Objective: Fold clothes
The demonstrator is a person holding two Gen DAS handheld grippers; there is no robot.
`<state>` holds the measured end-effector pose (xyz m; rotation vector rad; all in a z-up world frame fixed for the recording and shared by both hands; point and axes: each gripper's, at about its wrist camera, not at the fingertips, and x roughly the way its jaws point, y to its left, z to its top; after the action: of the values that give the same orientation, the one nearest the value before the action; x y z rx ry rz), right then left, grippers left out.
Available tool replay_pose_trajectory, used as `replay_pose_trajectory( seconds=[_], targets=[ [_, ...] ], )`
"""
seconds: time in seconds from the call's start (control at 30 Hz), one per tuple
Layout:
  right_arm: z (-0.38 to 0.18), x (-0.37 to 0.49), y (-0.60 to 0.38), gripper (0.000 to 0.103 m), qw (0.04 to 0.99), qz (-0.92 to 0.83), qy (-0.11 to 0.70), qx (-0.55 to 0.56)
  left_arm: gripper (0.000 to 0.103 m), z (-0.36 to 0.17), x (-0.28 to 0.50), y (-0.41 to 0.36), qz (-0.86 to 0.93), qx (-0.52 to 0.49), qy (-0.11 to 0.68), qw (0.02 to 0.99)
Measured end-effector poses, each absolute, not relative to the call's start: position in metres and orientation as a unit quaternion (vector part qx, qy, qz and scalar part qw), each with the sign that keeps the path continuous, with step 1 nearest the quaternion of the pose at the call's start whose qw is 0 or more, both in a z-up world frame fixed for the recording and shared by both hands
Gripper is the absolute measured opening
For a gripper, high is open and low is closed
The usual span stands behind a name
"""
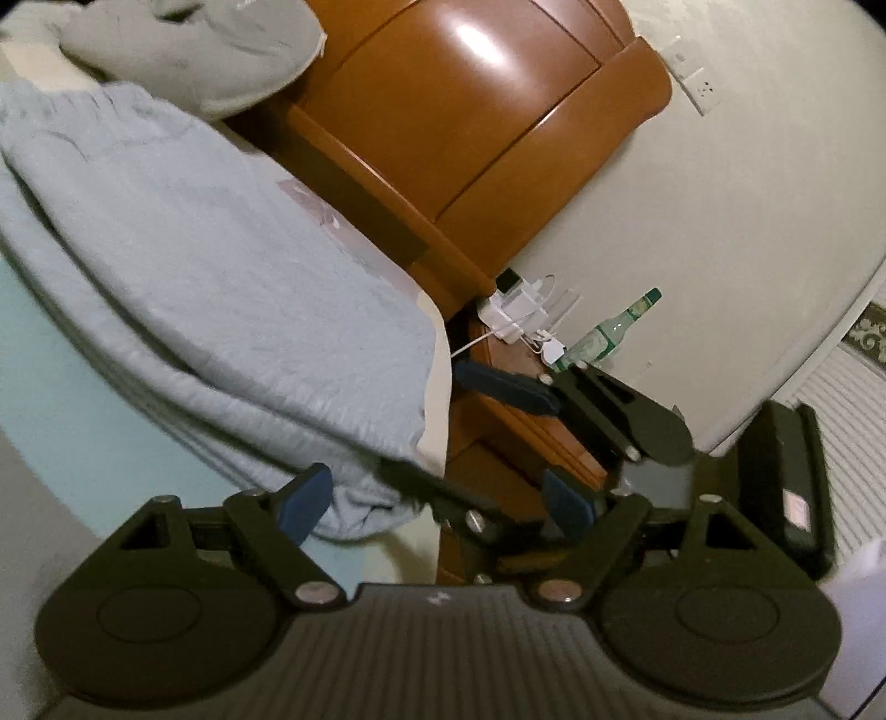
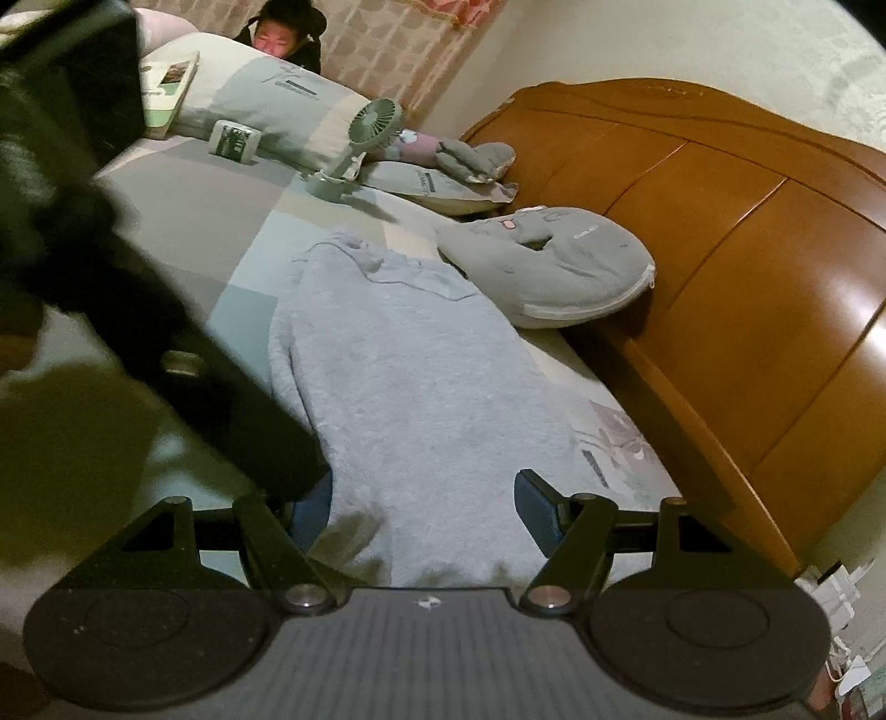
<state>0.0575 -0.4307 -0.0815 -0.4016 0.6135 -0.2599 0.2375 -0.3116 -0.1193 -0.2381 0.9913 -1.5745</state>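
A pale blue-grey knit garment [image 1: 221,288] lies spread flat on the bed, seen lengthwise in the right wrist view [image 2: 421,376]. Its near hem droops over the mattress edge. My left gripper [image 1: 437,504] is open, with that hem resting against its left blue pad [image 1: 307,501]. My right gripper [image 2: 423,512] is open too, and the garment's near end lies between its two fingers. In the left wrist view the right gripper [image 1: 609,410] shows as a black body just right of the mattress edge. The left gripper's black body [image 2: 166,343] blocks the left of the right wrist view.
A grey plush cushion [image 2: 554,271] lies by the wooden headboard [image 2: 747,277]. A small fan [image 2: 371,127], a book [image 2: 166,88] and pillows [image 2: 266,94] sit farther along the bed. A person [image 2: 282,39] is at the far side. A nightstand holds chargers [image 1: 515,310] and a green bottle [image 1: 603,332].
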Motion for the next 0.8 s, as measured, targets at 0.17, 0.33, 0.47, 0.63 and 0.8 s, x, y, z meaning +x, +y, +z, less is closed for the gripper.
replay_pose_trajectory(
  seconds=[0.17,0.33,0.47,0.63,0.8],
  targets=[
    [-0.07,0.04,-0.438,0.074,0.932,-0.103,0.293,-0.185,0.085,-0.133,0.243,-0.337,-0.665,-0.099,0.466,0.575],
    [-0.059,0.022,-0.45,0.08,0.939,-0.092,0.283,-0.17,0.09,-0.139,0.24,-0.342,-0.664,-0.129,0.502,0.539],
    [-0.056,0.01,-0.457,0.083,0.942,-0.067,0.286,-0.159,0.091,-0.141,0.231,-0.337,-0.666,-0.124,0.499,0.541],
    [-0.05,-0.003,-0.467,0.083,0.945,-0.05,0.285,-0.151,0.091,-0.147,0.235,-0.338,-0.647,-0.16,0.519,0.535],
    [-0.043,-0.01,-0.489,0.085,0.952,-0.073,0.282,-0.094,0.092,-0.147,0.221,-0.32,-0.659,-0.14,0.523,0.523]
  ],
)
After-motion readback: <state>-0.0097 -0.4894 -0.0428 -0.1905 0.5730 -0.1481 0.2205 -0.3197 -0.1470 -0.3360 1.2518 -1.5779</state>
